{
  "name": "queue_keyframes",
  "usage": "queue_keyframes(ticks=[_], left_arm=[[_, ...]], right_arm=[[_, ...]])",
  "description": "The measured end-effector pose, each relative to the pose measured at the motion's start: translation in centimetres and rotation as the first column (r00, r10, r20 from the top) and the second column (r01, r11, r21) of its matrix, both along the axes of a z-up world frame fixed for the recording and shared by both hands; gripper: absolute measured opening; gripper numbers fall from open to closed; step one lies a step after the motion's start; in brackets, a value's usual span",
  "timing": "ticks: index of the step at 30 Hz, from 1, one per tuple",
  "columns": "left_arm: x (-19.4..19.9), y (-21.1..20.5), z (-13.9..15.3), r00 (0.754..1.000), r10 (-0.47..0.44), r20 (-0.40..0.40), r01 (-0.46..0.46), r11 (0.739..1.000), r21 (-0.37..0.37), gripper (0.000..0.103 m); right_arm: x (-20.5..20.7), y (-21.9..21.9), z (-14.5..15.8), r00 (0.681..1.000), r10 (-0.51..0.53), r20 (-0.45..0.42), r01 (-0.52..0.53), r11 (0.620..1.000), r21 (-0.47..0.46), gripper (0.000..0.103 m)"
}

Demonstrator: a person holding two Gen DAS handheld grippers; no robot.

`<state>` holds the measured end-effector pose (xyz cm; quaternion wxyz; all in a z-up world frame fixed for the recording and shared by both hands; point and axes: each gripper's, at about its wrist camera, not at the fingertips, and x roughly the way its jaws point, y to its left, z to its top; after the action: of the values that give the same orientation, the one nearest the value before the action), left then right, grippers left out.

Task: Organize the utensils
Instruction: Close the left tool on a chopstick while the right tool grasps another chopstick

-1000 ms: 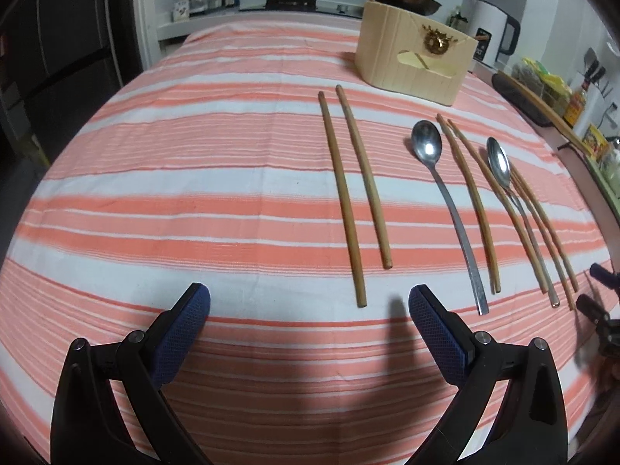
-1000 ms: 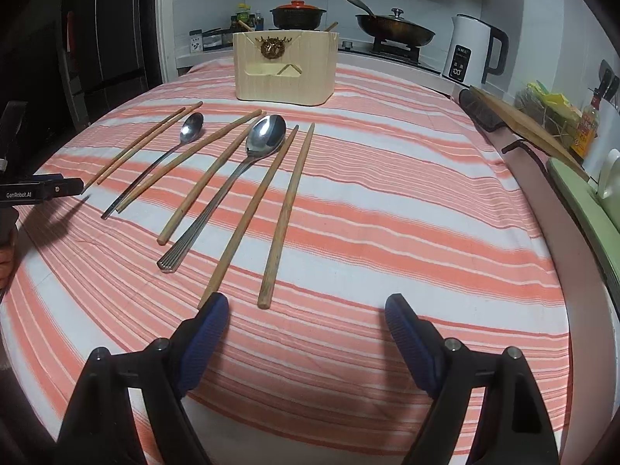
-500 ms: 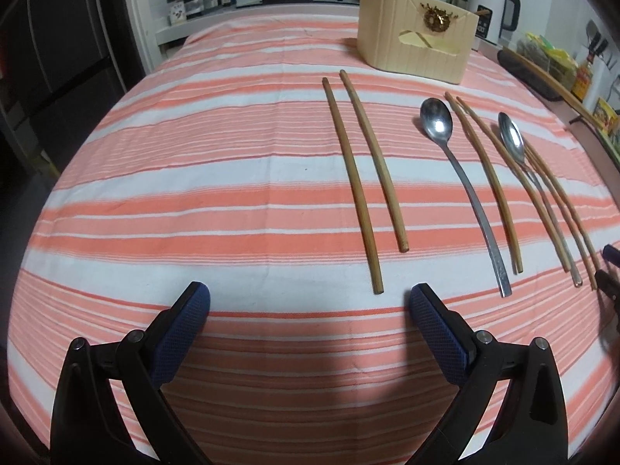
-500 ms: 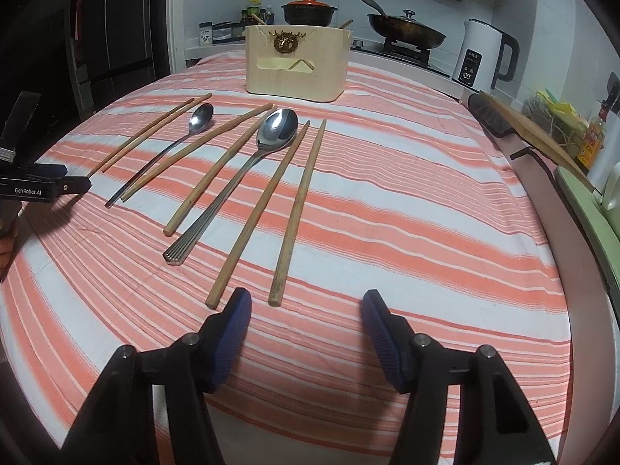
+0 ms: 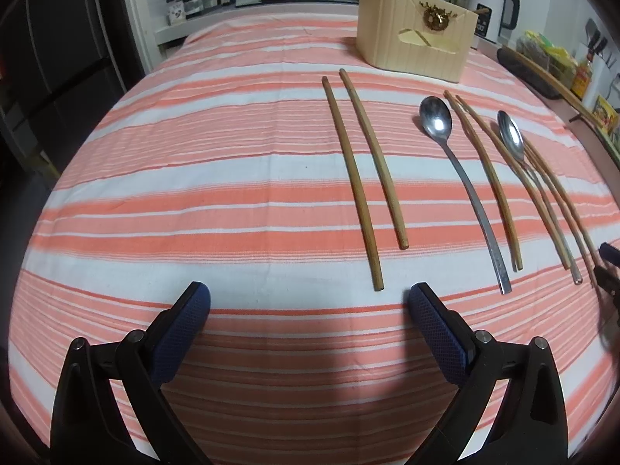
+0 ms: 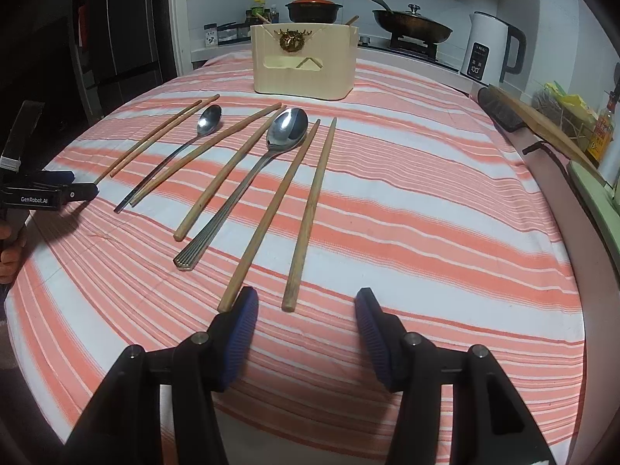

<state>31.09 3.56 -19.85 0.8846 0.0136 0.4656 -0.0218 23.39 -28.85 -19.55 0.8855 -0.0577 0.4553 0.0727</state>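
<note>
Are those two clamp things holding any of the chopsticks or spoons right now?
No. Both are open and empty: the left tool and the right tool hover short of the nearest chopsticks, which lie on the tablecloth.

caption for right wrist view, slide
Open right gripper approaches rightmost chopstick pair; spoons, holder beyond.

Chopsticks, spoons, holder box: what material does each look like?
Chopsticks: likely wood or bamboo, matte tan. Spoons: metal, probably stainless steel, with mirror-like glare in the bowls. Holder box: pale, ribbed walls; wood or plastic, unclear.
</note>
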Motion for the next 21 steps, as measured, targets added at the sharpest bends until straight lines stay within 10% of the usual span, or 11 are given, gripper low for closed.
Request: queue_keyframes(ticks=[11,21], left_arm=[[-0.20,-0.14,0.04,1.000,-0.007,0.011,0.007,1.000,-0.001,0.098],[-0.99,-0.93,0.48,0.997,-0.062,0.055,0.062,0.998,-0.008,0.072]], right_arm=[[0.11,0.69,0.01,1.000,0.022,0.000,-0.022,1.000,-0.001,0.042],[0.00,0.88,0.02,1.000,0.018,0.008,-0.018,1.000,0.002,0.035]])
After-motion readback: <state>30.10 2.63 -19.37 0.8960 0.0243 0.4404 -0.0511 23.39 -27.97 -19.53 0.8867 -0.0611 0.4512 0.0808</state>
